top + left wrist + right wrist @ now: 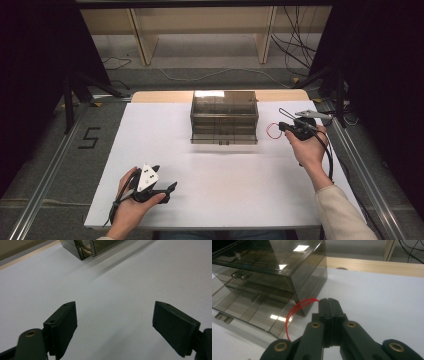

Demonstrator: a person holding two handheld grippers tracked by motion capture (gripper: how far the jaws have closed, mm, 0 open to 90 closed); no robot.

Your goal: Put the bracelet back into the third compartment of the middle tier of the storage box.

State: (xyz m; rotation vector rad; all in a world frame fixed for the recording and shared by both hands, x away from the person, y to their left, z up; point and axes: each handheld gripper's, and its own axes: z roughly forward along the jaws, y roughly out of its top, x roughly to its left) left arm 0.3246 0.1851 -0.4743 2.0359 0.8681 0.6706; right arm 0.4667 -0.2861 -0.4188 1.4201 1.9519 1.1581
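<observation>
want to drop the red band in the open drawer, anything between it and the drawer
Nothing visible does. The red rubber band, pinched in the right gripper, hangs just right of the smoky drawer box, whose bottom drawer stands pulled out.

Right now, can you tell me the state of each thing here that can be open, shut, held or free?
Left gripper: open, nothing between its jaws, over the bare table.
Right gripper: shut on the red band, beside the box.
Red band: pinched at one end, its loop hanging free in the air.
Box: lid closed, bottom drawer pulled partly out.
</observation>
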